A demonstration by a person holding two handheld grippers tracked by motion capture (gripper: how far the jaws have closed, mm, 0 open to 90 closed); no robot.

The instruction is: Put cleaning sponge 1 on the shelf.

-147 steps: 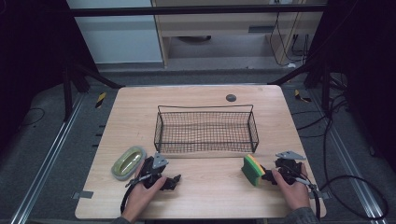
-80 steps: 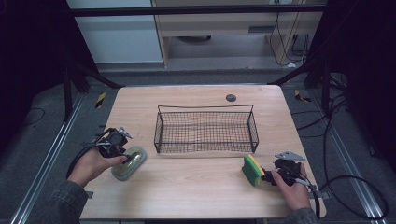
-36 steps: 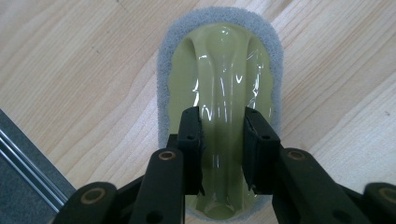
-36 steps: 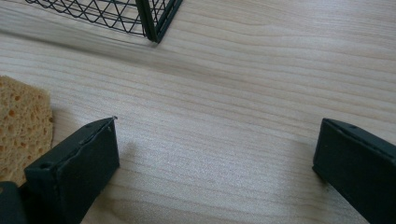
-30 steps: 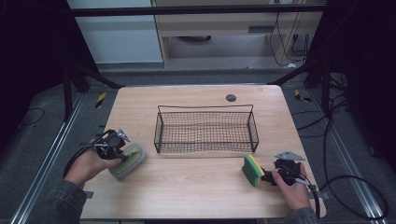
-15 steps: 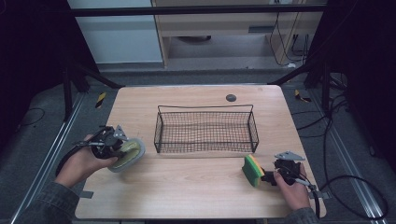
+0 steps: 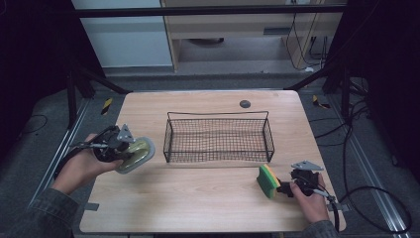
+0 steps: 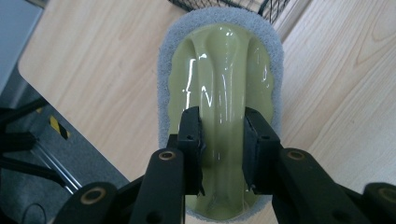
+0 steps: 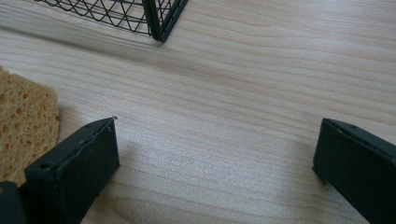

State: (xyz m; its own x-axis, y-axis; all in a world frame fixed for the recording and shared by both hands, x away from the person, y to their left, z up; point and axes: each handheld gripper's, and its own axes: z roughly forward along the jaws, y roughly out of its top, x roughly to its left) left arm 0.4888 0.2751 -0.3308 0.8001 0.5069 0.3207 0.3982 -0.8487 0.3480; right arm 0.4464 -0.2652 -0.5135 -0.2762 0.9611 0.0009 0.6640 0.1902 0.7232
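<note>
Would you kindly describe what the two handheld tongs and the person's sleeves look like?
Both tongs, left and right, are black, each topped by a grey three-cornered plate and trailing a black cable. Their jaws are flat black blocks on arms with round pivot holes. The left sleeve is grey-blue denim-like cloth.

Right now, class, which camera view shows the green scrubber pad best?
The left gripper view: the scrubber pad appears close up, jaws clamped on its ridge. The high view shows it small beside the wire basket.
</note>
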